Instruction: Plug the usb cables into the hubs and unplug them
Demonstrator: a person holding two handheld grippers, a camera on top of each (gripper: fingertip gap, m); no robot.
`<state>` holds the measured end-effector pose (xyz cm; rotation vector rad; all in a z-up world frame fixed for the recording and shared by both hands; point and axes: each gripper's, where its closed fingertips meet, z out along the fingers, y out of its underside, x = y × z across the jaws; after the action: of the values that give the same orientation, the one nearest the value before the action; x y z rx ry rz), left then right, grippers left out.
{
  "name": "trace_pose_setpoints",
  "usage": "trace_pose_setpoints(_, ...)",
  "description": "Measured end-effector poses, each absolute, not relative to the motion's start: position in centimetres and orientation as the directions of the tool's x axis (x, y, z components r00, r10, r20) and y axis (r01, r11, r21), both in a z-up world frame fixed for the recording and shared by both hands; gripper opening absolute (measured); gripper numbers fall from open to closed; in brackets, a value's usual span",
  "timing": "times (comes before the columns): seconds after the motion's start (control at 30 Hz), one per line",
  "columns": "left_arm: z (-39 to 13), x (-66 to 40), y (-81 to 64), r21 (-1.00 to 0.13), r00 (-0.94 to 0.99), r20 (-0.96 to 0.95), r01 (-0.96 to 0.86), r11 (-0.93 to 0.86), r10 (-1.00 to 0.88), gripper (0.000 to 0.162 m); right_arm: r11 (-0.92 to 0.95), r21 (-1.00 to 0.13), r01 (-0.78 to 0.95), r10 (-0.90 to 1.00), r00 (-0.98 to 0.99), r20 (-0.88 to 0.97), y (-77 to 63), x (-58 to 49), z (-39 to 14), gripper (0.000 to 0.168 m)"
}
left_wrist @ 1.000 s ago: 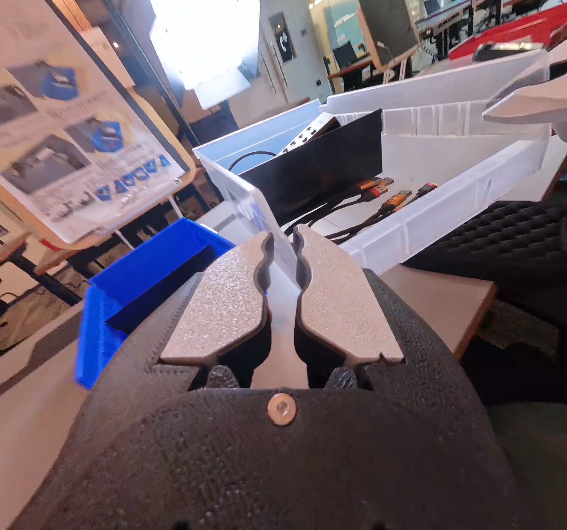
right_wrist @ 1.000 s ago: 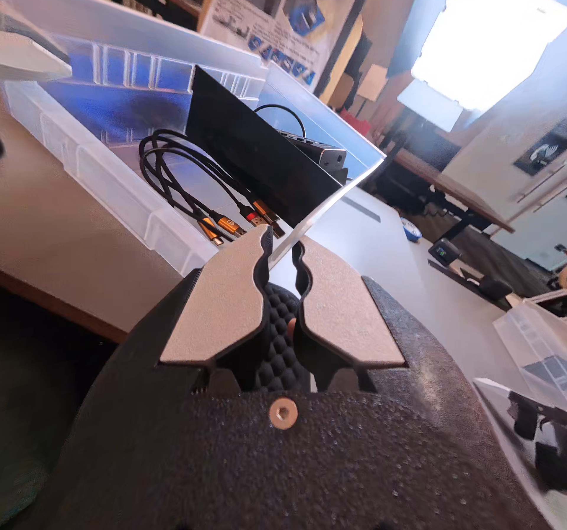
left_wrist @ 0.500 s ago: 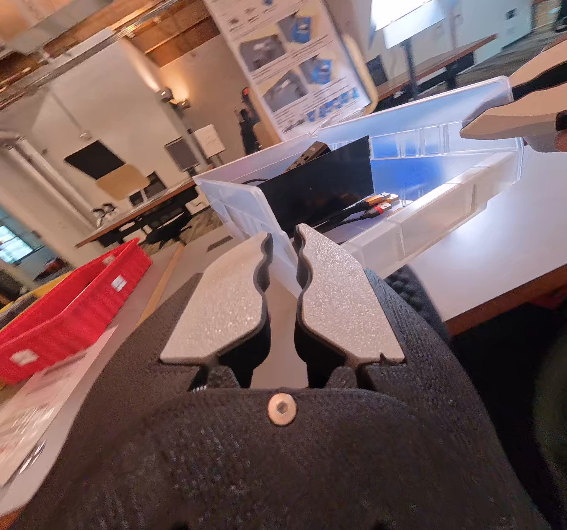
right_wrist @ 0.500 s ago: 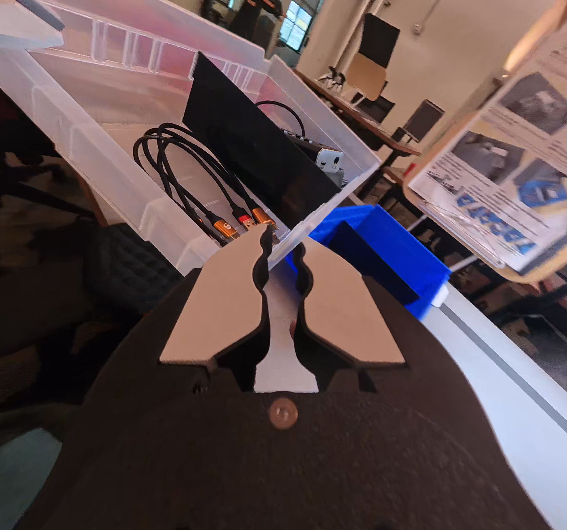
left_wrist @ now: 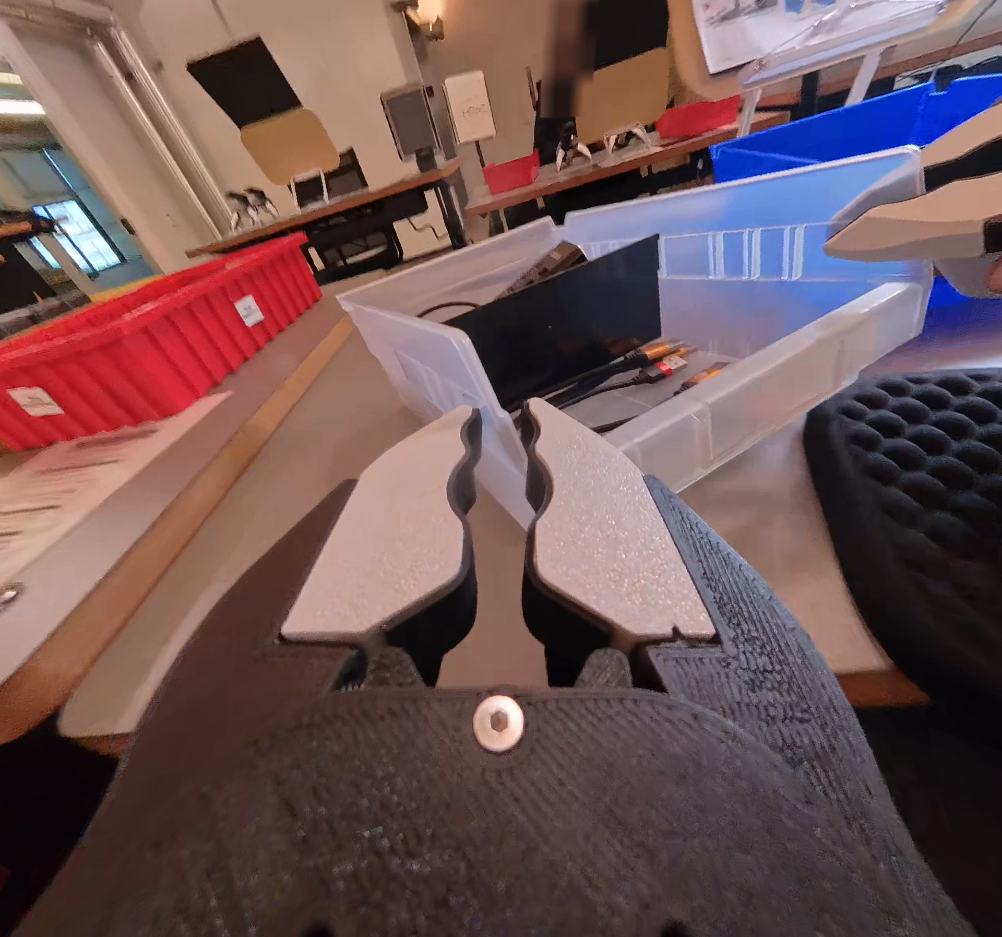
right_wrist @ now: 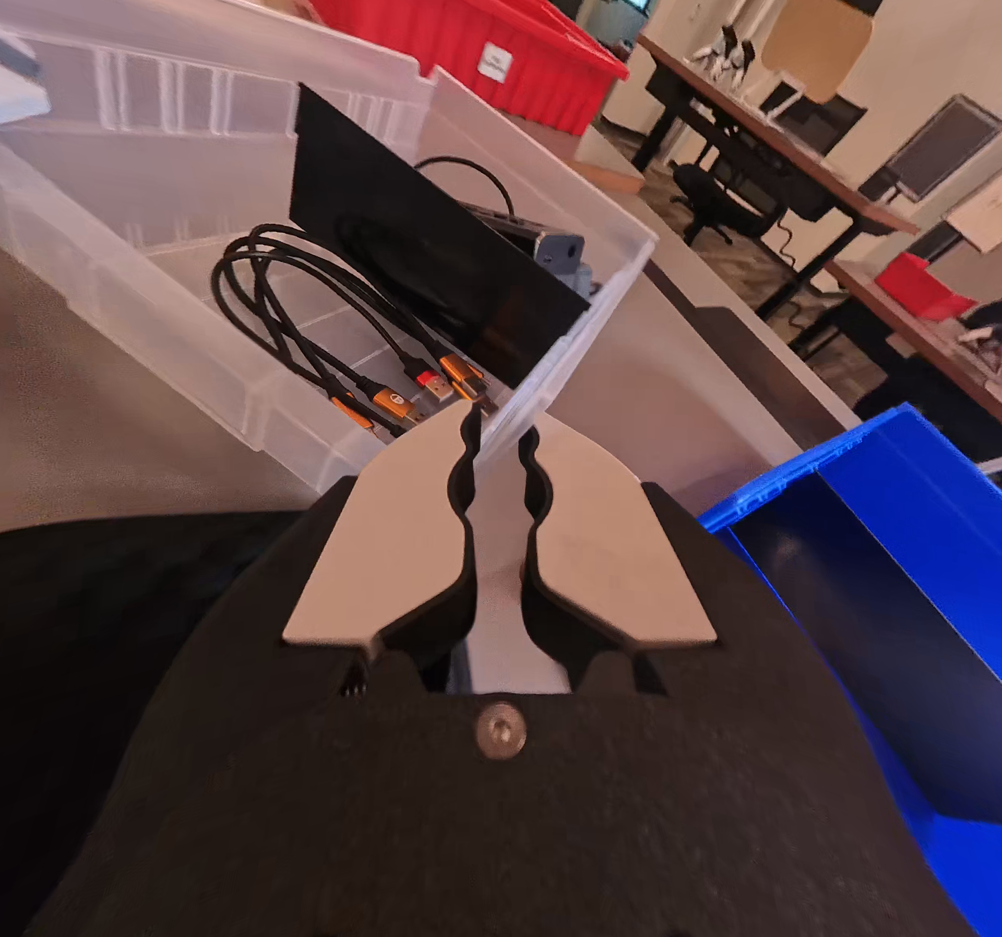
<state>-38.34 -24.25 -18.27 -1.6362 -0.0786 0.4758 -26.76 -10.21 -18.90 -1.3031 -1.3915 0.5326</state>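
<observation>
A clear plastic bin (left_wrist: 759, 412) holds several black USB cables (right_wrist: 303, 303) with orange and red plugs (right_wrist: 434, 390). A black divider (right_wrist: 423, 282) stands in it, with a grey hub (right_wrist: 558, 255) behind. The cable plugs (left_wrist: 661, 363) and divider (left_wrist: 569, 325) also show in the left wrist view. My left gripper (left_wrist: 501, 414) is shut on one end wall of the bin. My right gripper (right_wrist: 501, 423) is shut on the opposite end wall of the bin (right_wrist: 162, 325); it also shows at the right of the left wrist view (left_wrist: 922, 211).
The bin is low over a grey table (left_wrist: 303, 477). A red bin (left_wrist: 135, 336) and papers (left_wrist: 49, 488) lie to the left. A blue bin (right_wrist: 894, 612) stands beside the right gripper. A black foam pad (left_wrist: 922, 477) is at the table's near edge. One gripper's finger ends stand about 20 cm off the other's.
Both grippers keep their hold on the clear bin while it swings around. The poster has slid out of view and the red bin and far desks have come in.
</observation>
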Motion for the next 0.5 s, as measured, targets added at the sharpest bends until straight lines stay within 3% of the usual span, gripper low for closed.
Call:
trace_pose_setpoints(0.07,-19.2,-39.1,-21.8,-0.964,0.915,-0.25,-0.205,-0.17,0.317,0.016,0.257,-0.838,0.481,0.897,0.204,0.392,-7.8,-27.3,-20.0,0.021)
trace_pose_setpoints(0.13,-20.5,-39.3,-19.2,-0.951,0.927,-0.262,-0.2,-0.235,0.269,0.018,0.226,-0.816,0.532,0.912,0.179,0.37,-6.9,-26.5,-20.6,0.047)
trace_pose_setpoints(0.3,-20.4,-39.6,-15.7,-0.953,0.977,-0.176,-0.137,-0.269,0.124,0.031,0.292,-0.773,0.563,0.903,0.103,0.416,-4.9,-20.9,-19.4,0.059)
trace_pose_setpoints(0.4,-15.2,-38.9,-16.6,-0.945,0.951,-0.282,-0.253,-0.205,0.125,0.032,0.327,-0.66,0.677,0.89,0.015,0.456,-2.4,-17.4,-20.5,0.068)
trace_pose_setpoints(0.5,-14.0,-34.2,-13.9,-0.881,0.918,-0.386,-0.395,-0.258,-0.088,0.027,0.378,-0.499,0.78,0.871,-0.118,0.476,-0.7,-15.7,-23.0,0.076)
